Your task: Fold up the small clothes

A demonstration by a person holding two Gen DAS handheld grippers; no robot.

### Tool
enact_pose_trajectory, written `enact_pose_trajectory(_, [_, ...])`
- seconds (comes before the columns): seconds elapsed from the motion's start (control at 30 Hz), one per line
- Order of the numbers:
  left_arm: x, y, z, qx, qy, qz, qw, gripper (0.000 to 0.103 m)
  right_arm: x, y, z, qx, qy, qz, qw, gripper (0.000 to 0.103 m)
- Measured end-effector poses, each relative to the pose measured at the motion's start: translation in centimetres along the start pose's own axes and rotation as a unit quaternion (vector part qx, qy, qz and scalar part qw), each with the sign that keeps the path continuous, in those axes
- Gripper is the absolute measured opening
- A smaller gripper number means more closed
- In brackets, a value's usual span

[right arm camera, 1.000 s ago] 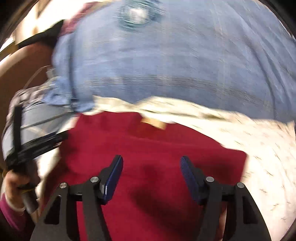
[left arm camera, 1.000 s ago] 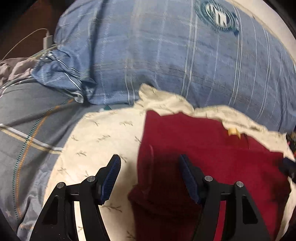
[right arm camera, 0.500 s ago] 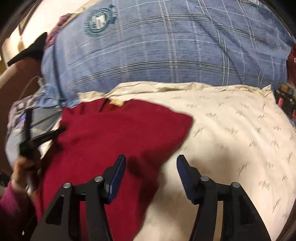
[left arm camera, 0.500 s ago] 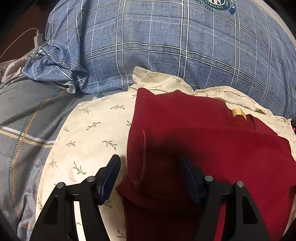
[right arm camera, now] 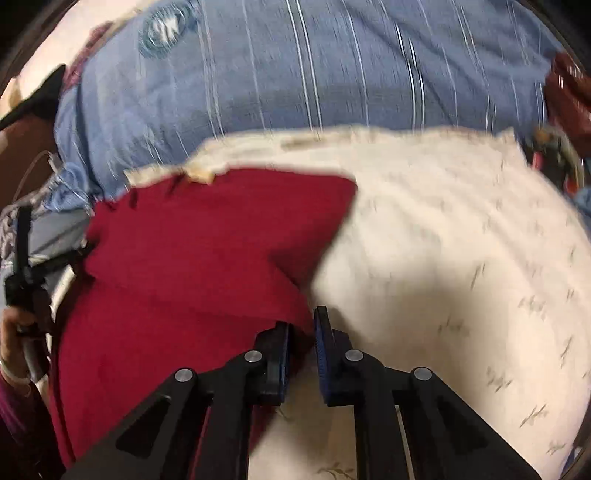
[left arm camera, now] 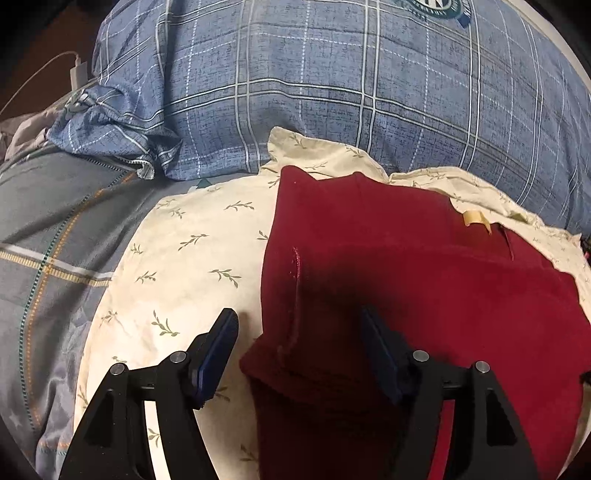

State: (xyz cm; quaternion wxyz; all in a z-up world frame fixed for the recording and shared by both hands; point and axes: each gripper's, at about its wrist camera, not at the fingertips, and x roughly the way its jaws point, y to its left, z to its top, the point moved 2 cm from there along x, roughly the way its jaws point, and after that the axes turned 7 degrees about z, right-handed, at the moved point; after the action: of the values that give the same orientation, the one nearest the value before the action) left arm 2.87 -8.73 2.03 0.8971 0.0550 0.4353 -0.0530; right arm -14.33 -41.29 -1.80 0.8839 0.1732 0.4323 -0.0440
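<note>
Blur and frame edges hide much of a red garment on a bed.

The right wrist view is smeared by motion: the blue plaid pillow [right arm camera: 295,74] shows only streaks, its round badge [right arm camera: 164,29] is unreadable, and the leaf print on the cream pillow [right arm camera: 461,240] is faint. The right tongs [right arm camera: 301,339] have just been closing on the edge of the red garment [right arm camera: 203,236]; the pinched cloth is hidden between the pads. At the left edge, the left tongs [right arm camera: 22,258] and a hand [right arm camera: 11,332] are cut off. In the left wrist view, the garment runs off the bottom edge, and the badge [left arm camera: 432,5] is cropped at the top.
</note>
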Motion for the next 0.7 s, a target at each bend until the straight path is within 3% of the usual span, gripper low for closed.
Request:
enact_pose_trajectory(0.03, [0.0,-0.1,-0.1,0.003,-0.001,0.003,1.0000,0.069,-0.4,0.0,-0.1,0.007,-0.003,-0.002,1.000,0.013])
enact_pose_trajectory(0.1, [-0.2,0.2,-0.3,-0.001,-0.001,0.001,1.0000,0.069,-1.7,-0.1,-0.2,0.020,-0.004,-0.006,1.000,0.028])
enact_pose_trajectory(0.23, [-0.9,1.0,-0.5,-0.015,0.004,-0.005,0.9999,0.069,-4.9,-0.3,-0.1,0.032,-0.033,-0.023,0.999,0.031])
enact_pose_trajectory(0.33, [-1.2,0.9,-0.6,-0.015,-0.004,0.003,0.9999,0.069,-6.0,1.0,1.4,0.024,-0.065,0.009,0.998,0.032])
enact_pose_trajectory(0.43, [-1.0,0.5,-1.0,-0.005,-0.008,0.014,0.9999,0.069,-3.6,3.4,3.2,-0.002,-0.061,0.033,0.998,0.031])
enact_pose_trajectory(0.53, [-1.1,0.3,-1.1,-0.002,-0.010,0.016,0.9998,0.069,-0.2,4.8,3.9,-0.027,-0.035,0.007,0.999,0.030])
enact_pose_trajectory(0.63, [-0.9,0.6,-1.1,-0.008,-0.006,0.013,0.9999,0.073,2.4,3.6,2.7,-0.030,-0.008,-0.042,0.999,0.028])
enact_pose_trajectory(0.7, [-0.7,0.7,-1.1,-0.009,-0.004,0.012,0.9999,0.074,2.5,2.5,1.9,-0.016,-0.028,-0.023,0.999,0.025])
